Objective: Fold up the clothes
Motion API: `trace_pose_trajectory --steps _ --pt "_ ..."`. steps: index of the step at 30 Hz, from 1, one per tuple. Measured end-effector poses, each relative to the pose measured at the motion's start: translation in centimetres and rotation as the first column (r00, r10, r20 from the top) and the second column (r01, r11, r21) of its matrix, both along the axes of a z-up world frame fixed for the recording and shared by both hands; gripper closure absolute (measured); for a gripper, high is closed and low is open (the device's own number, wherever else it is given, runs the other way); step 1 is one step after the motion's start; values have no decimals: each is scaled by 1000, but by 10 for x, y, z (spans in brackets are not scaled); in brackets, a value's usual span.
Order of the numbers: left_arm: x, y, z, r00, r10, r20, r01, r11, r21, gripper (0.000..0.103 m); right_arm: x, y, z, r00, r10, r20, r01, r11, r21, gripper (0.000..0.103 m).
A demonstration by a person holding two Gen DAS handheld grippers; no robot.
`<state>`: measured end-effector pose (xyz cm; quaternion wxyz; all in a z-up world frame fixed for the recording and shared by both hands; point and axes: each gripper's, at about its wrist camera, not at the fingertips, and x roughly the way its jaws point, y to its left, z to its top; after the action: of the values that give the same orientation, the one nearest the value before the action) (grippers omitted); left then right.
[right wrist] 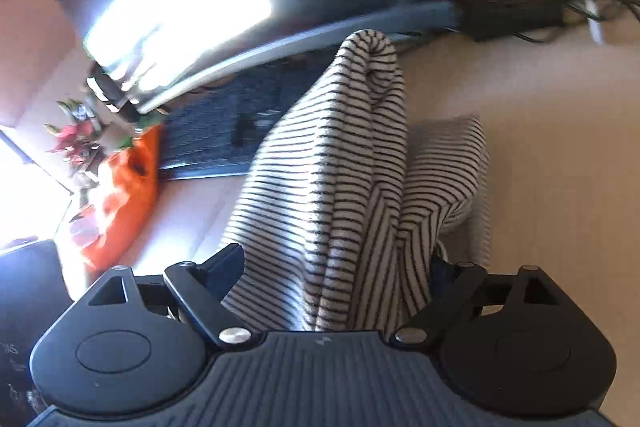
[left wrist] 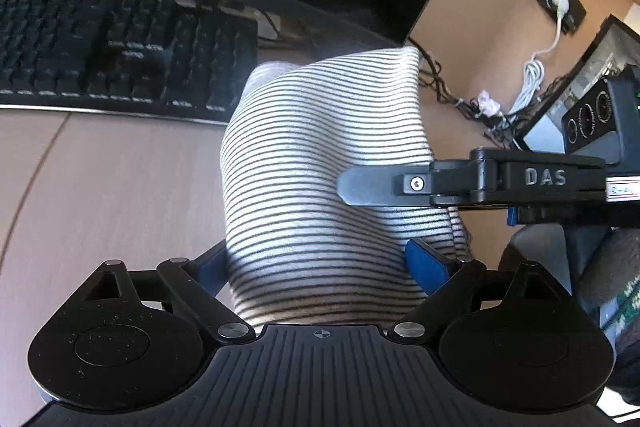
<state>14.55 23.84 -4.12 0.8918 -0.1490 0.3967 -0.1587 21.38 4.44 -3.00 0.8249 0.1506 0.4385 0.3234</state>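
Between both wide-open tongs, L (left wrist: 316, 263) & R (right wrist: 340, 267), striped shirt (left wrist: 320, 155) drapes, ungripped.

Keyboard (left wrist: 120, 55) ahead, desk (left wrist: 100, 195) free L

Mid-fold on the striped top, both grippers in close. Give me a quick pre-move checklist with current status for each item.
1. Striped garment between the left gripper fingers: ok, cloth fills the gap.
2. Left gripper actually pinching the cloth: cannot tell, jaws stand wide.
3. Cloth between the right gripper fingers: ok, bunched folds run through the gap; pinch cannot tell.
4. Garment flat on the desk: not ok, it is humped and creased.
5. Clear of the keyboard: not ok, the far end of the cloth lies right at its edge.
6. Grippers clear of each other: ok, the right one's finger lies over the cloth, apart from the left.
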Motion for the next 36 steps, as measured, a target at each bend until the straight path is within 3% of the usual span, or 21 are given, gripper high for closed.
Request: trace_pose_trajectory --steps 4,7,12,16,19,24,27,29,30,32,34,36 --pt "-16 8 13 999 26 46 -27 999 26 9 0 14 -1 998 55 12 -56 996 66 13" --pt "-26 15 14 997 48 57 -49 998 30 9 6 25 -1 995 95 37 -97 994 59 14" --pt "-32 20 9 999 35 24 -37 997 71 9 10 23 -6 996 58 69 -53 995 -80 16" --pt "-43 33 35 994 -10 110 -2 993 117 8 -9 1 6 983 25 180 14 977 -212 16" --pt "-33 49 51 988 20 155 -45 987 157 8 -30 1 17 957 49 287 45 949 -312 16" --pt "26 50 48 987 59 150 -95 964 249 8 -65 19 32 899 95 427 106 900 -423 15" --pt "65 31 37 991 34 127 -78 928 363 7 -83 28 30 876 164 454 107 851 -514 11" --pt "85 18 29 994 21 108 -67 894 442 7 -81 34 11 886 183 426 126 789 -601 11" --pt "91 14 26 995 12 101 -58 885 462 6 -76 39 2 898 166 406 132 780 -611 7" --pt "98 5 21 995 -8 96 -40 871 489 6 -70 32 -2 915 100 391 159 801 -578 2" --pt "99 -2 17 993 -34 110 -28 855 517 6 -66 32 -3 919 85 385 167 801 -575 1" --pt "99 -3 15 992 -45 121 -24 855 518 6 -65 31 -4 918 82 388 173 797 -579 1"
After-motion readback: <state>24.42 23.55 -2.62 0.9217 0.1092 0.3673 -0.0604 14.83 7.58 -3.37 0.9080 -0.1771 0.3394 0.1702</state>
